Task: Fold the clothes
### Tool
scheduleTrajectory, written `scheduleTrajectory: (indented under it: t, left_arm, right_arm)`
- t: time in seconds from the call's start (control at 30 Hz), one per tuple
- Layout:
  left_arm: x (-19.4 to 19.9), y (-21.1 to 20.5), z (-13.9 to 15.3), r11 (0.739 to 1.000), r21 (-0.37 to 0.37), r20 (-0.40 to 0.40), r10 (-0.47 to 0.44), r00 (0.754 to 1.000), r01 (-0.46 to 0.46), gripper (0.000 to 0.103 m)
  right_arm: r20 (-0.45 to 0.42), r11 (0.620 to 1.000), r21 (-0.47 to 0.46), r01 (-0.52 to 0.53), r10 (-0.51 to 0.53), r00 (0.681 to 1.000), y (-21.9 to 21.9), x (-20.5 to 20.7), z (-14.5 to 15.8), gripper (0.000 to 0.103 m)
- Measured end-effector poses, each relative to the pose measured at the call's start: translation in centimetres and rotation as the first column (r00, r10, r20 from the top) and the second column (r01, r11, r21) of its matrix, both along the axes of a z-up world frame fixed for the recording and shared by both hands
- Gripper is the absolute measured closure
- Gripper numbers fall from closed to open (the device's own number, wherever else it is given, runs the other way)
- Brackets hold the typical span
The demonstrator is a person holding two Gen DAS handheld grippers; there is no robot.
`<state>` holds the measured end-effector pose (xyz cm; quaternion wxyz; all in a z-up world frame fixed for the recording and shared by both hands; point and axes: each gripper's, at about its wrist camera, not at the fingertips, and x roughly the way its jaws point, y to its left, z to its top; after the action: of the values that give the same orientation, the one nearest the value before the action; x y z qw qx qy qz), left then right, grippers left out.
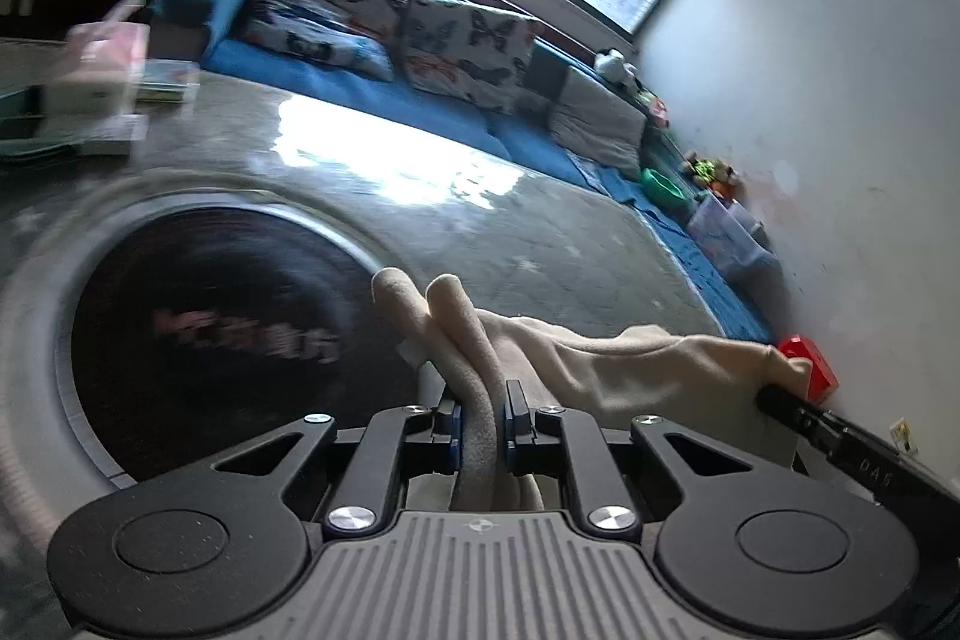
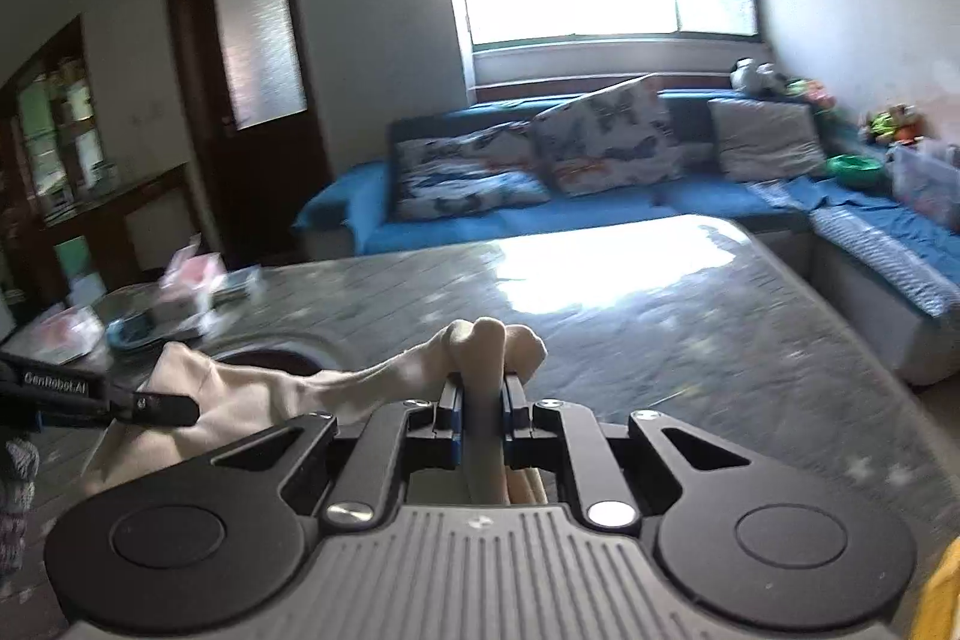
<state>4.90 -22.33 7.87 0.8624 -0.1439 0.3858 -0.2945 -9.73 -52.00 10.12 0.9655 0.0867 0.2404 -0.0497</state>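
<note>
Two claws clamped on beige garment (image 1: pixel 630 364): left claw (image 1: pixel 482 409), right claw (image 2: pixel 482 400) pinch bunched edges. Cloth soft, light, limp; sags between grips above worktop (image 2: pixel 690 340). Hold corners.

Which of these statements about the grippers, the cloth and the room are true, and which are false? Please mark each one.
1. The left gripper is shut on the beige cloth. True.
2. The right gripper is open and holds nothing. False: it is shut on the same beige cloth.
3. The cloth spans between the two grippers. True.
4. The sofa behind the table is red. False: it is blue.
5. Butterfly-print cushions lie on the sofa. True.
6. The door is beside the window's right side. False: it is to the left.
</note>
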Motion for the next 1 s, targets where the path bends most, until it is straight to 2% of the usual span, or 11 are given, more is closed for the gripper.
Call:
scheduleTrajectory:
  t: [0.27,0.47,0.77,0.83,0.93,1.0]
  left_arm:
    - [2.4,-7.0,-0.4,0.996,0.019,-0.004,-0.085,0.996,0.085,0.089]
    - [2.8,-10.8,-1.3,0.988,0.073,0.008,-0.136,0.991,0.135,0.089]
    - [3.4,-12.7,-3.5,0.973,0.167,-0.022,-0.157,0.987,0.158,0.087]
    - [3.5,-12.6,-3.8,0.970,0.189,-0.029,-0.147,0.989,0.149,0.085]
    - [3.7,-12.1,-3.9,0.968,0.210,-0.017,-0.137,0.990,0.137,0.080]
    - [3.7,-11.9,-3.8,0.965,0.231,0.002,-0.131,0.991,0.127,0.071]
  right_arm:
    - [-0.005,0.990,-0.033,0.134,-0.134,0.991,-4.3,0.6,-0.2,0.092]
    - [-0.042,0.979,-0.042,0.202,-0.203,0.978,-6.8,1.0,-2.1,0.092]
    - [-0.149,0.960,-0.030,0.279,-0.280,0.948,-9.1,2.5,-5.4,0.092]
    - [-0.165,0.956,-0.051,0.290,-0.294,0.941,-9.2,2.6,-5.8,0.091]
    - [-0.143,0.951,-0.076,0.300,-0.308,0.940,-8.9,2.7,-5.3,0.090]
    - [-0.131,0.955,-0.078,0.286,-0.294,0.947,-8.4,2.8,-4.8,0.090]
